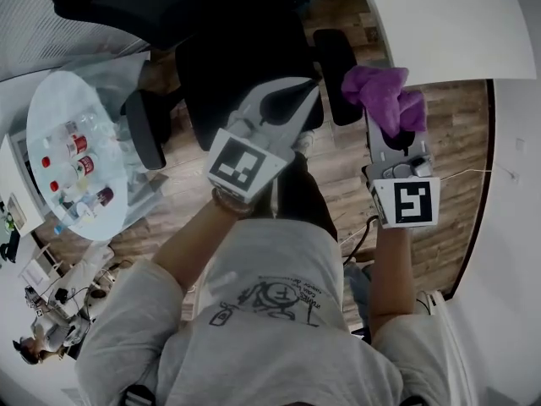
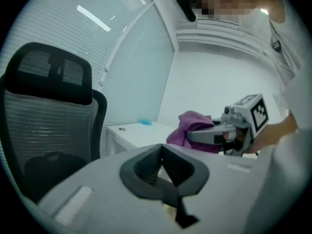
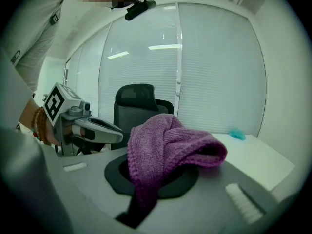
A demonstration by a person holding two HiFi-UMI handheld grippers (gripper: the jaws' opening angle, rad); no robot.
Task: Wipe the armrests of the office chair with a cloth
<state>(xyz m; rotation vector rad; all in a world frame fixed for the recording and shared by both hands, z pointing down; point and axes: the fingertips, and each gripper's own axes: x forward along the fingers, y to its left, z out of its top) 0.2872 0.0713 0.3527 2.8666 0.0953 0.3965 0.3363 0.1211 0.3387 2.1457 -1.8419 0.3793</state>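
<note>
Approach step, no wiping contact yet: right gripper (image 1: 389,121) is clamped on the purple cloth (image 1: 376,91), held near the office chair's nearer armrest (image 1: 336,74); left gripper (image 1: 304,91) is closed and empty; the next move likely lowers the cloth onto that pad.

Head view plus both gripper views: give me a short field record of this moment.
left gripper: shut, nothing between the jaws
right gripper: shut on purple cloth
office chair: in front of the person, unoccupied
armrests: both bare, nothing touching them
wiping: not yet begun; cloth held in the air
</note>
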